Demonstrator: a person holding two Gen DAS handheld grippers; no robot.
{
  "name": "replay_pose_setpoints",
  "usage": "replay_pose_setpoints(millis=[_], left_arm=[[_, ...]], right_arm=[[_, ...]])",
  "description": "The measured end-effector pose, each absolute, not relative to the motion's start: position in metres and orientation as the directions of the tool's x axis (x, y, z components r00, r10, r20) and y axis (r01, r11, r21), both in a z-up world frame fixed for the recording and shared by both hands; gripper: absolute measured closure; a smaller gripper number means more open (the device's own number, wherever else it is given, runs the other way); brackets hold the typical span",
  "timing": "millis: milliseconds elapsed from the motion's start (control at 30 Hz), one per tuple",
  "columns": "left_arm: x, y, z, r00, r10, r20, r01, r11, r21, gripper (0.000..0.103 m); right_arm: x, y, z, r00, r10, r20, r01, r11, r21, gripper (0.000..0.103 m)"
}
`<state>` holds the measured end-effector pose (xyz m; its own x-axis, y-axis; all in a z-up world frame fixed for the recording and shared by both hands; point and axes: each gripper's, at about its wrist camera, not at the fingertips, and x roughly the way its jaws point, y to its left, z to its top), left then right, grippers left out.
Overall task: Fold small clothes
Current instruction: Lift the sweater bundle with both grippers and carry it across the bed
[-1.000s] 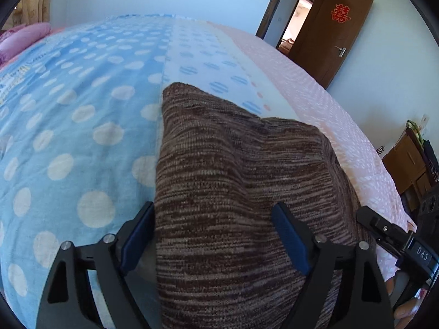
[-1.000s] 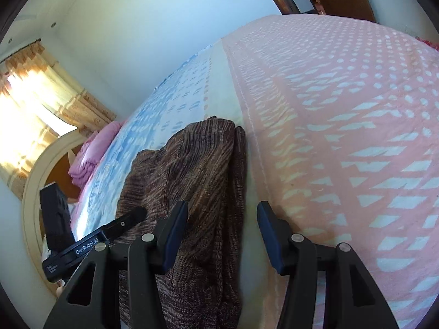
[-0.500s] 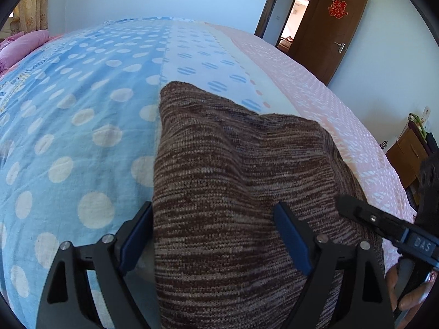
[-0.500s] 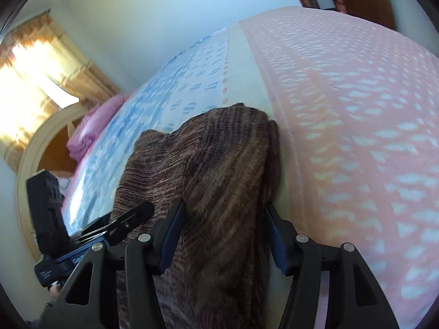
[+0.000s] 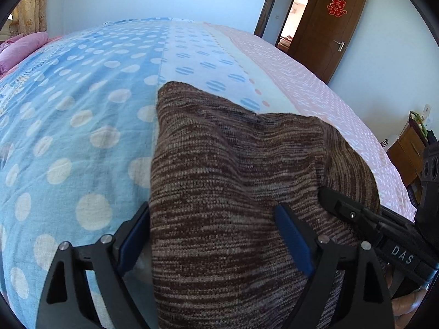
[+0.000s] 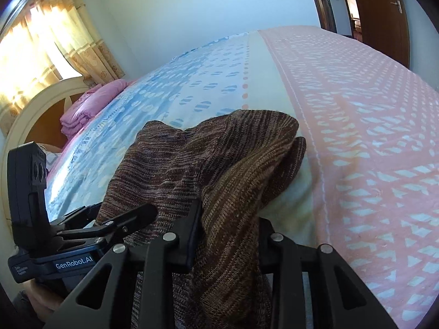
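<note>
"DAS" in white caps on body of right gripper (image 5: 402, 257), seen from left wrist cam. "GenRobot.AI" on side label of left gripper (image 6: 74, 266), right wrist cam; smaller print beside it unreadable. Red double-happiness sign (image 5: 336, 7) on brown door (image 5: 326, 41).

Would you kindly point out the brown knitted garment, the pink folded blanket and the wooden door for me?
brown knitted garment (image 5: 219, 181), left wrist view, middle of its flat knit surface.
pink folded blanket (image 6: 90, 104), right wrist view, top of the stack by the headboard.
wooden door (image 5: 329, 35), left wrist view, centre of the open panel.
</note>
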<state>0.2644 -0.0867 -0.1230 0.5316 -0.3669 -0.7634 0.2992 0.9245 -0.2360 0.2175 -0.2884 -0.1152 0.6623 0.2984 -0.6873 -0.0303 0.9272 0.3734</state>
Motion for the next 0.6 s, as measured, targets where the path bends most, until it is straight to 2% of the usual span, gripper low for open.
replay_pose_setpoints(millis=[67,167,267,333,433,467,533,600], left_arm=[[0.265,-0.087,-0.123,0.531,-0.366,-0.764,0.300,0.925,-0.235,0.013],[0.265,-0.088,-0.123,0.531,-0.362,-0.766,0.300,0.926,-0.229,0.012],[0.266,-0.087,-0.123,0.531,-0.366,-0.764,0.300,0.925,-0.234,0.012],[0.266,-0.086,-0.123,0.536,-0.370,-0.759,0.299,0.924,-0.239,0.016],[0.265,-0.085,-0.123,0.547,-0.375,-0.749,0.295,0.923,-0.247,0.029],[0.264,-0.084,-0.123,0.554,-0.376,-0.743,0.291,0.923,-0.250,0.038],[0.263,-0.082,-0.122,0.562,-0.384,-0.733,0.293,0.921,-0.258,0.050],[0.262,-0.082,-0.121,0.564,-0.391,-0.727,0.299,0.918,-0.261,0.059]], right_arm=[[0.219,-0.303,-0.122,0.653,0.360,-0.666,-0.011,0.884,0.467,0.063],[0.220,-0.312,-0.128,0.647,0.414,-0.641,-0.004,0.842,0.540,0.063],[0.221,-0.307,-0.127,0.647,0.398,-0.651,-0.008,0.856,0.516,0.064],[0.221,-0.299,-0.123,0.650,0.368,-0.665,-0.015,0.881,0.473,0.070],[0.216,-0.284,-0.114,0.669,0.292,-0.683,-0.019,0.926,0.378,0.076],[0.215,-0.278,-0.112,0.677,0.257,-0.690,-0.014,0.942,0.336,0.077],[0.211,-0.263,-0.105,0.691,0.175,-0.701,0.007,0.969,0.249,0.079],[0.205,-0.248,-0.098,0.706,0.103,-0.701,0.026,0.985,0.170,0.079]])
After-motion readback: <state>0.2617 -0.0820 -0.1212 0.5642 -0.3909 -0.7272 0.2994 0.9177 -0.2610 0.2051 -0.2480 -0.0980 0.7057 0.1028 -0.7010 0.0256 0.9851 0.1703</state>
